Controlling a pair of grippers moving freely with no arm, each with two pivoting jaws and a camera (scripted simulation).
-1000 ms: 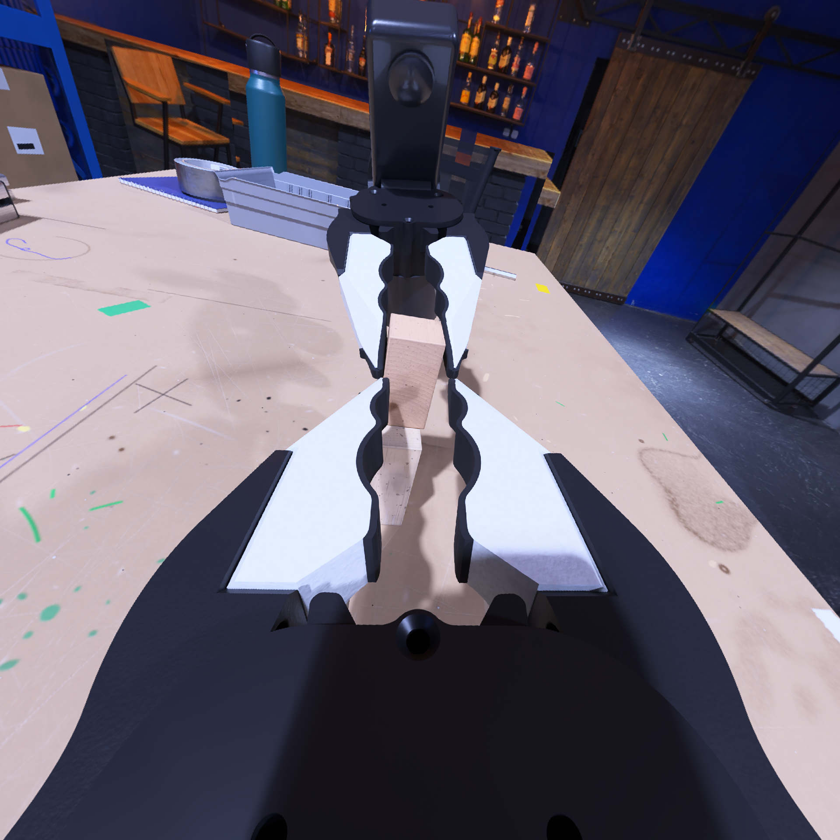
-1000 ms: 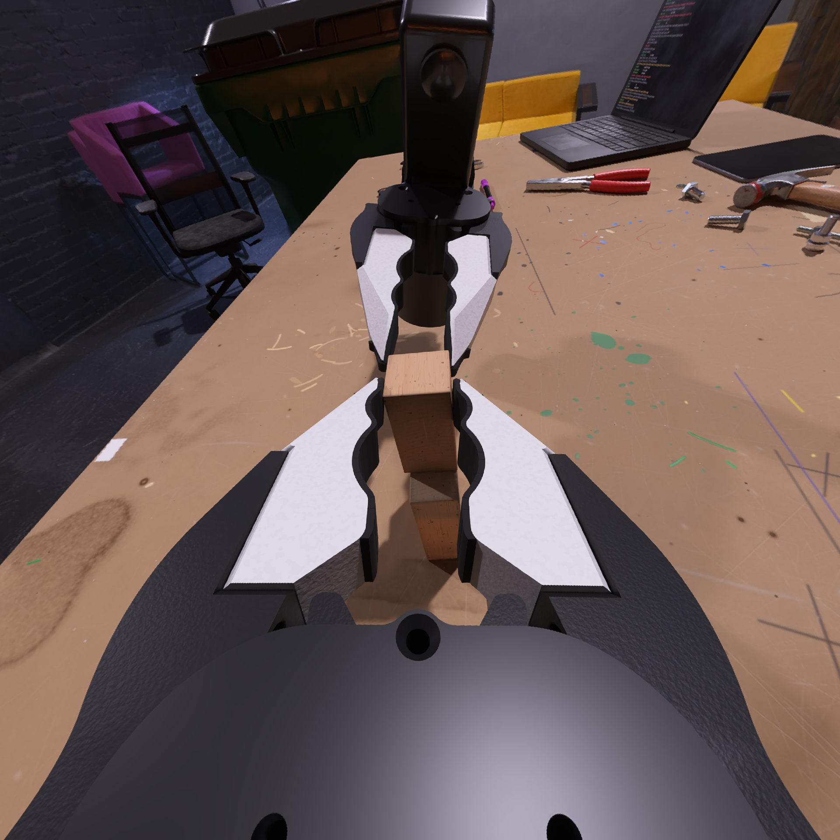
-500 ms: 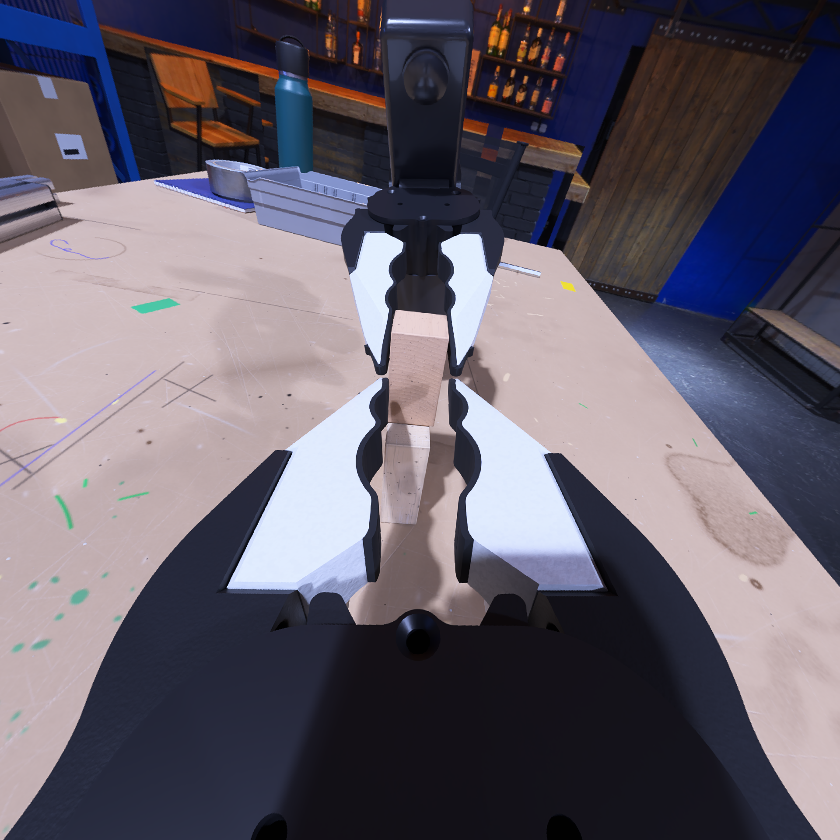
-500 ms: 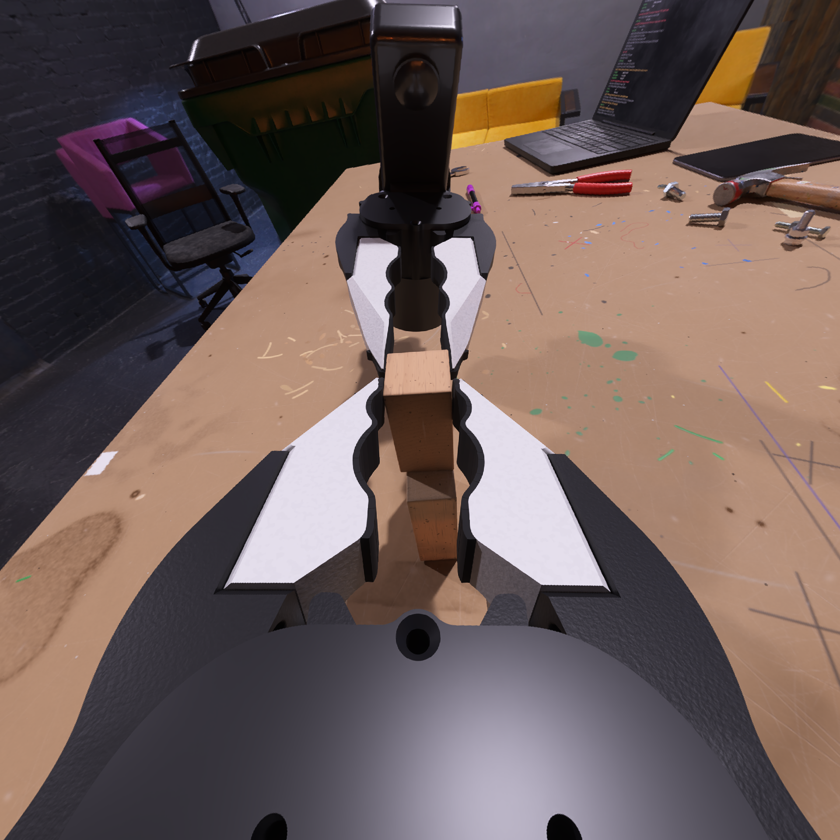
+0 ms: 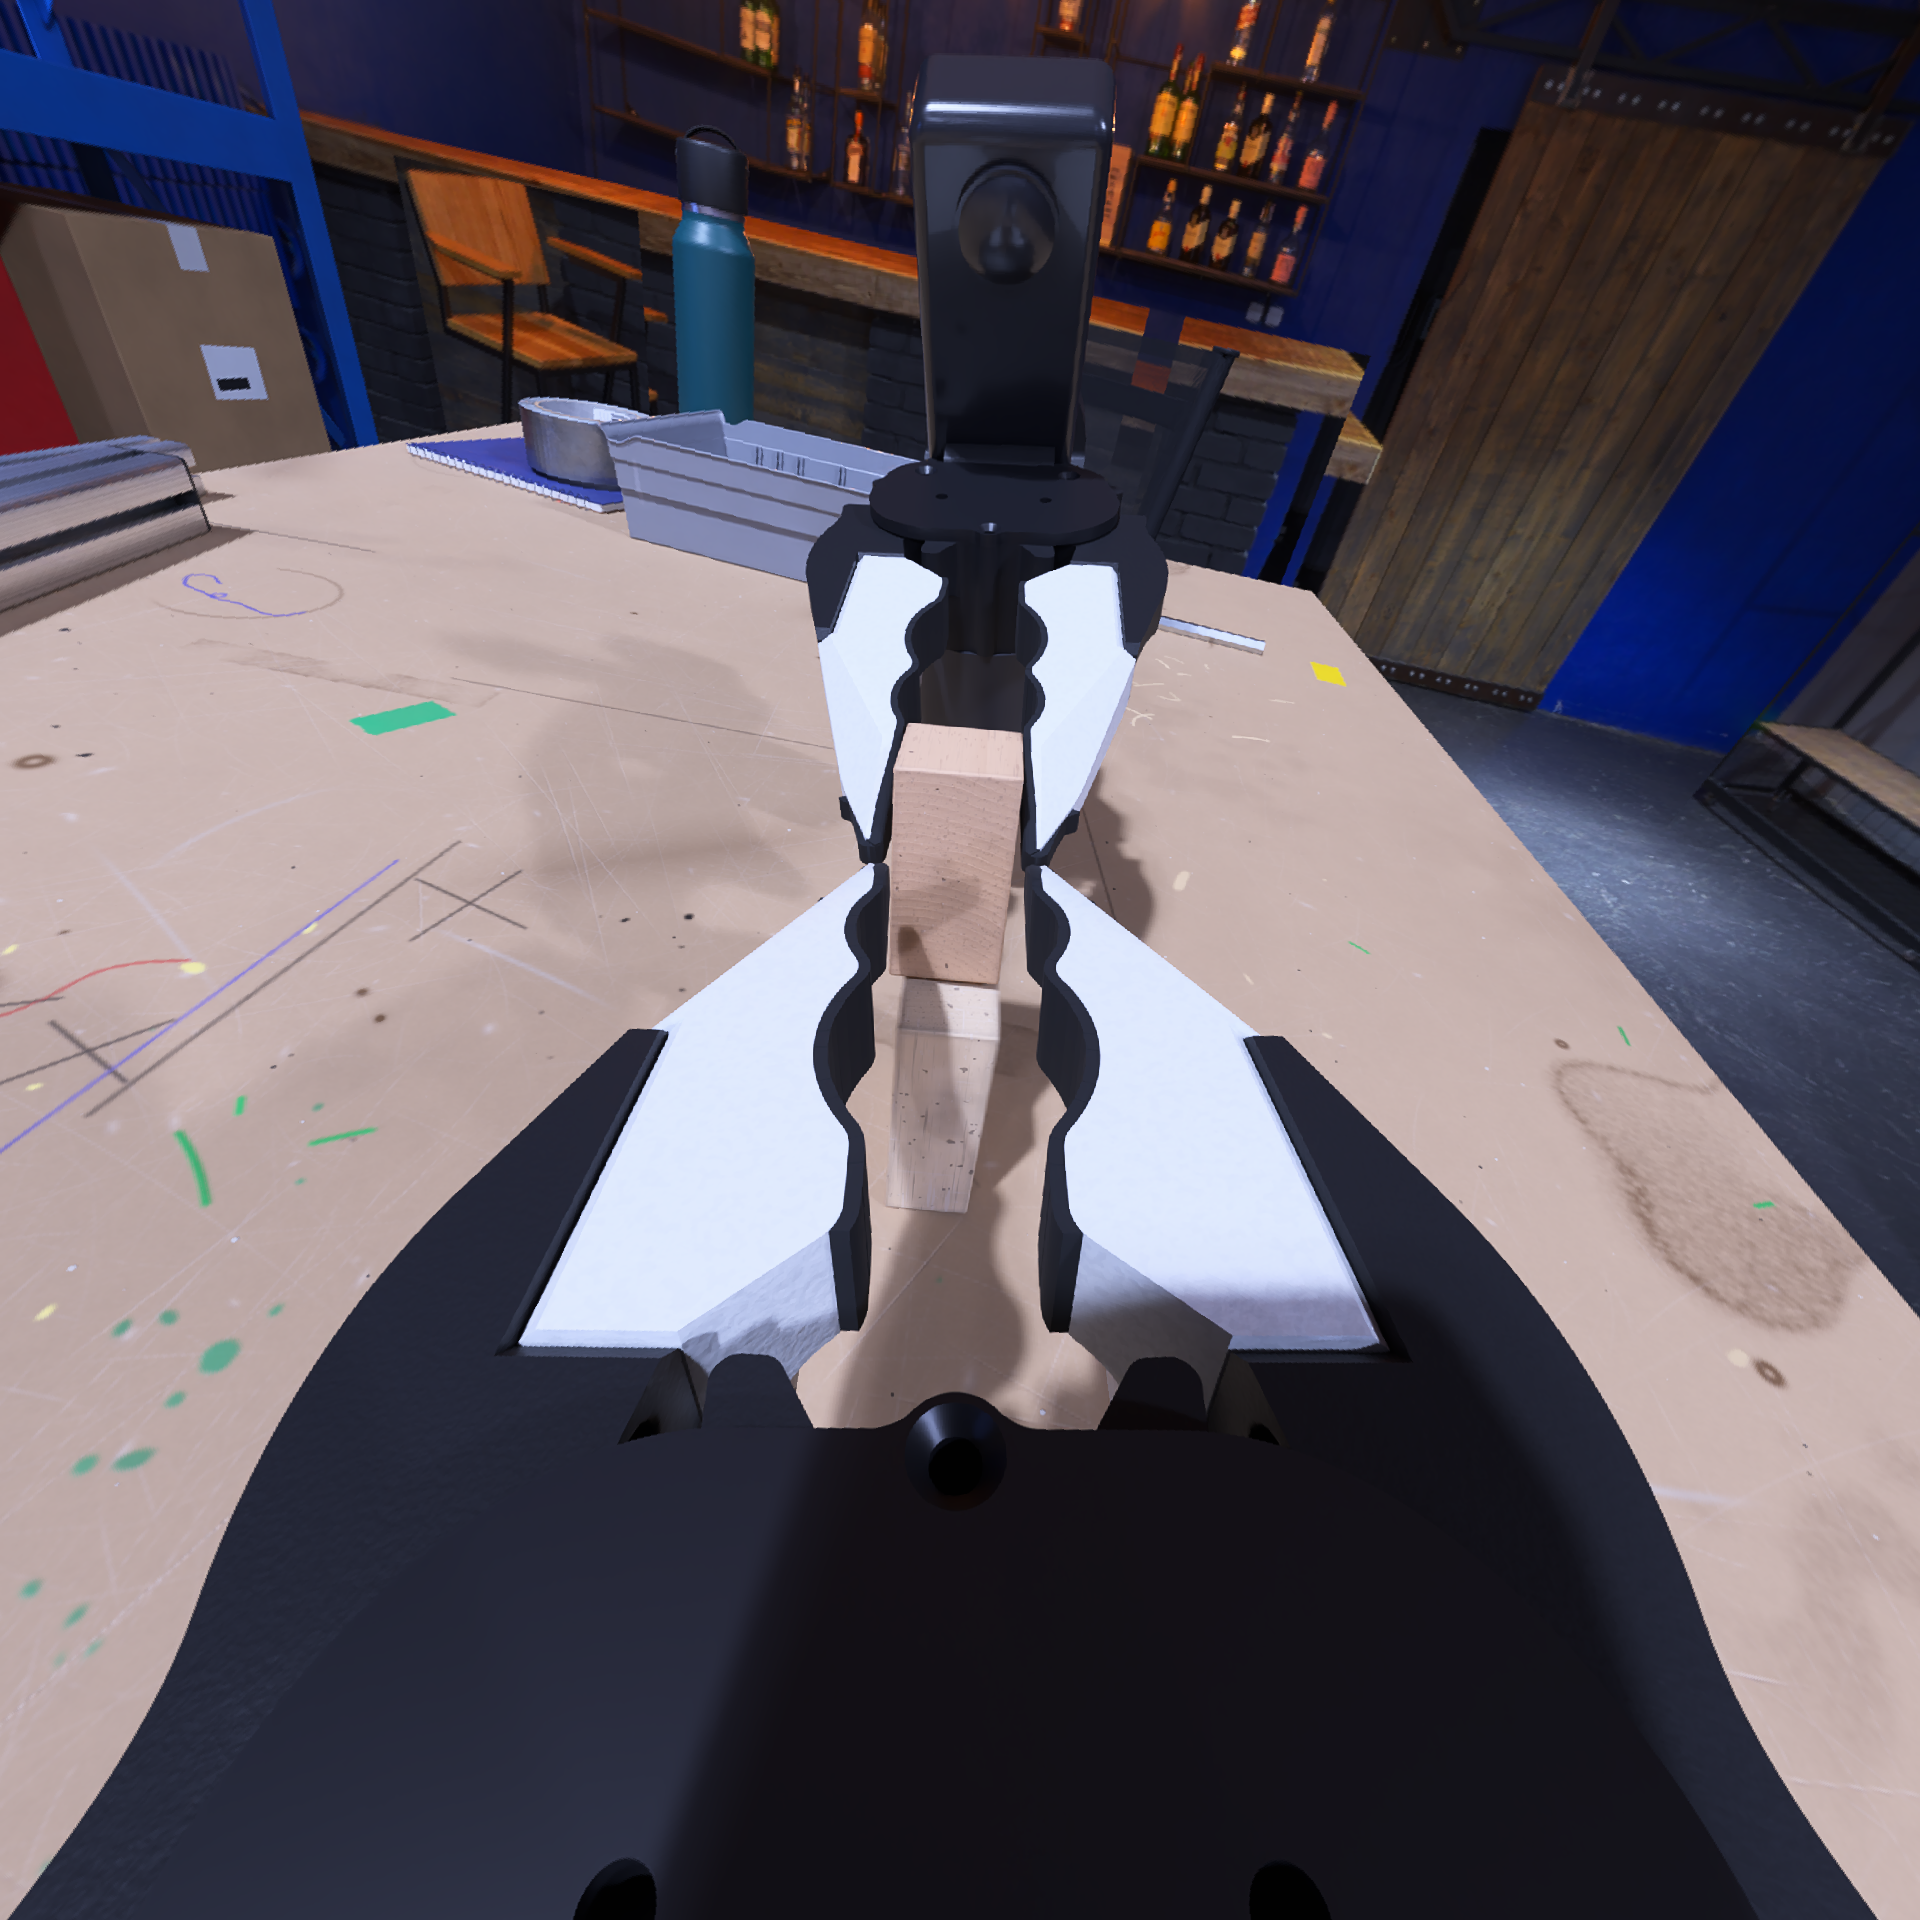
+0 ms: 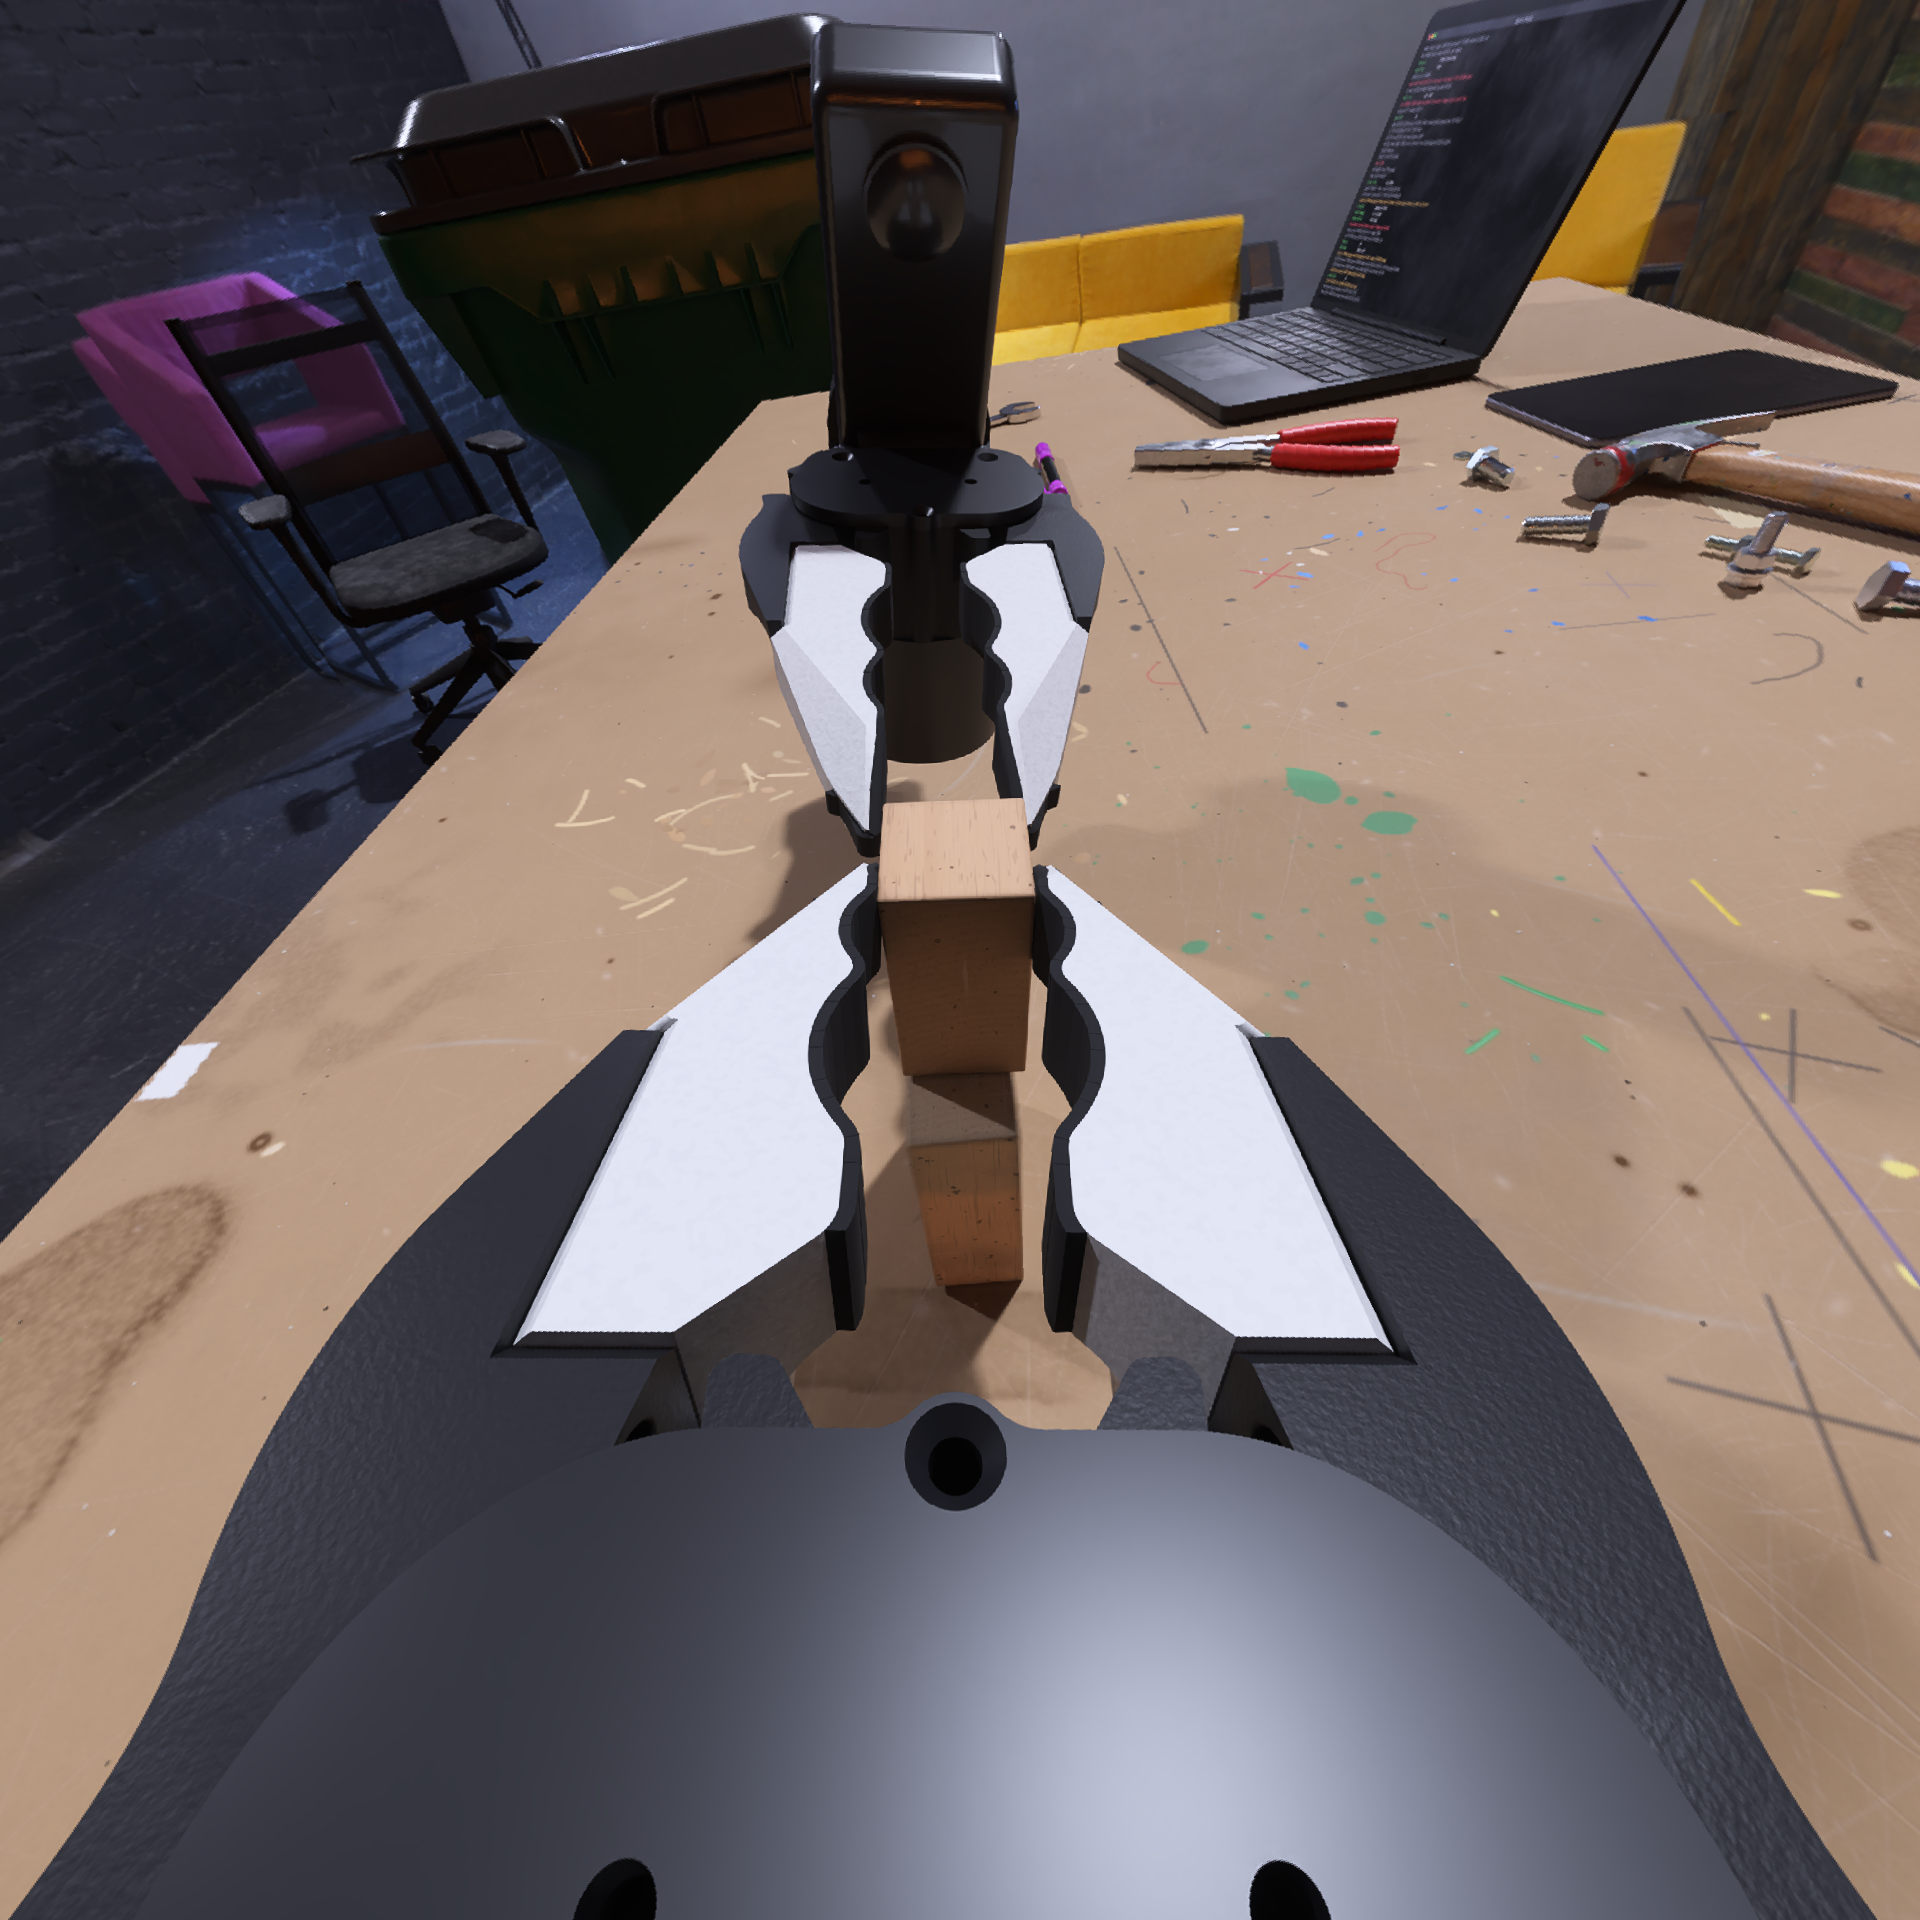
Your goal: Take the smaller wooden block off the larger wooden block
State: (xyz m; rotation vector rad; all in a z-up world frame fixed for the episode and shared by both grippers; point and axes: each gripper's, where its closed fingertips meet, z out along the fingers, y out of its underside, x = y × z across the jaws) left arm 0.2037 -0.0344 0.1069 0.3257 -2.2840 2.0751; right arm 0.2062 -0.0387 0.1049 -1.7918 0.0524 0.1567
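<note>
A pale upper wooden block (image 5: 951, 925) stands upright between the fingertips of both grippers, which face each other. My left gripper (image 5: 954, 878) is shut on its sides. My right gripper (image 6: 956, 883) is shut on the same block (image 6: 956, 966) from the opposite end. A narrower lower wooden block (image 5: 935, 1112) sits directly beneath it, and part of its top face shows. It also shows in the right wrist view (image 6: 966, 1205). I cannot tell whether the two blocks touch, nor whether the lower one rests on the table.
In the left wrist view a grey tray (image 5: 727, 488), a metal bowl (image 5: 566, 442) and a teal bottle (image 5: 714, 301) stand at the table's far edge. In the right wrist view a laptop (image 6: 1299, 353), red pliers (image 6: 1278, 452), a hammer (image 6: 1745, 468) and bolts (image 6: 1558, 525) lie at the far right. The table edge runs along the left.
Both grippers have shifted together with the upper block still held. The background has slid sideways and down in both views. The blocks sit the same relative to the fingers.
</note>
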